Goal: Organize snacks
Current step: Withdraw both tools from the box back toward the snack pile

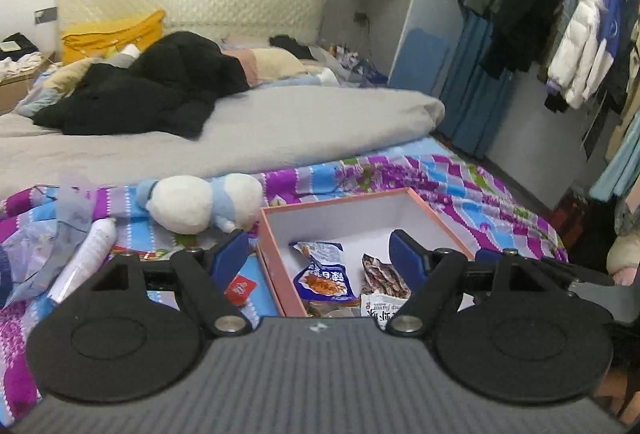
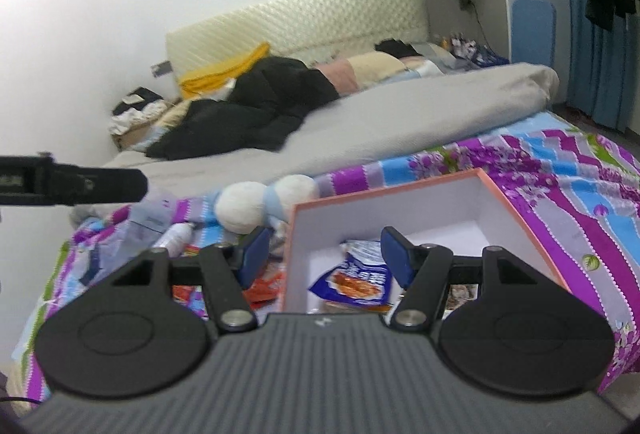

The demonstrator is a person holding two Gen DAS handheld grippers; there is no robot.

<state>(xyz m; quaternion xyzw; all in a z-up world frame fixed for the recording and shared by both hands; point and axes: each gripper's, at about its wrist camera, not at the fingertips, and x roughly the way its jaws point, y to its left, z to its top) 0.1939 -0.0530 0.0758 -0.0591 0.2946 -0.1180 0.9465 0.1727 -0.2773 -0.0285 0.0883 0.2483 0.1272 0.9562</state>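
Both grippers, left (image 1: 320, 258) and right (image 2: 324, 258), gape empty; loose red foil snack packets (image 2: 262, 288) lie left of the pink-rimmed cardboard box (image 2: 520, 202), nearer the left one.

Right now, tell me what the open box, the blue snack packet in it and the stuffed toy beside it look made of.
Box: likely stiff cardboard, matte, with a pink outside, white inside and crisp straight edges.
Blue snack packet: probably plastic film, glossy, with crinkles and printed artwork.
Stuffed toy: soft plush fabric, white and pale blue, with a fuzzy, rounded surface.
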